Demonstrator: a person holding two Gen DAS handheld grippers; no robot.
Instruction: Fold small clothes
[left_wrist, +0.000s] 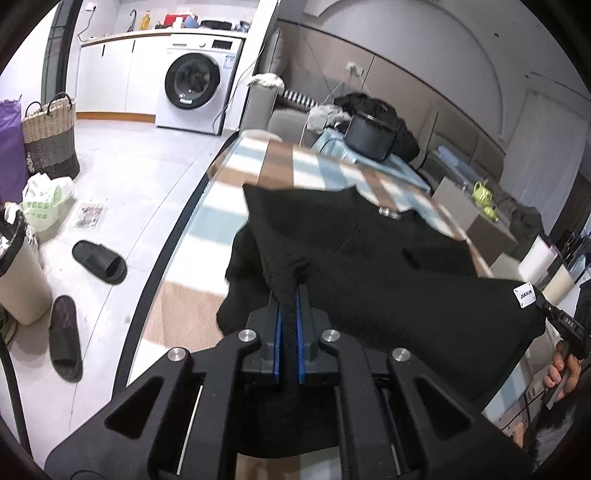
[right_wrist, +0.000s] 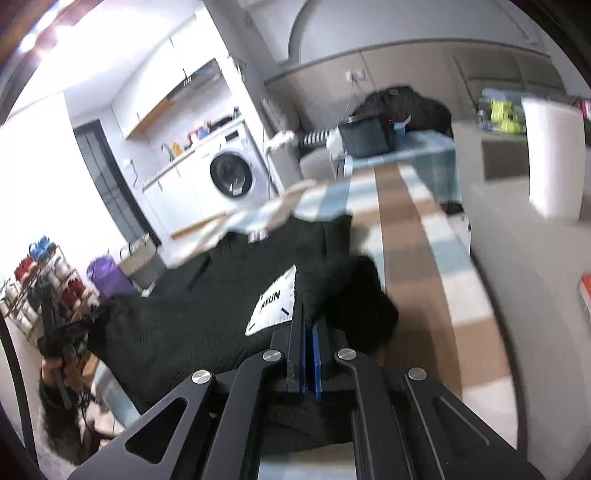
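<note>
now both claws, left claw and right claw, pinch the black garment stretched crosswise between them.

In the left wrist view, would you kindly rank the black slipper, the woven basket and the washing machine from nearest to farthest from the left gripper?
From the left gripper, shut on the black garment:
1. Black slipper, on the floor to the left.
2. Woven basket, further back at far left.
3. Washing machine, against the back wall.
</note>
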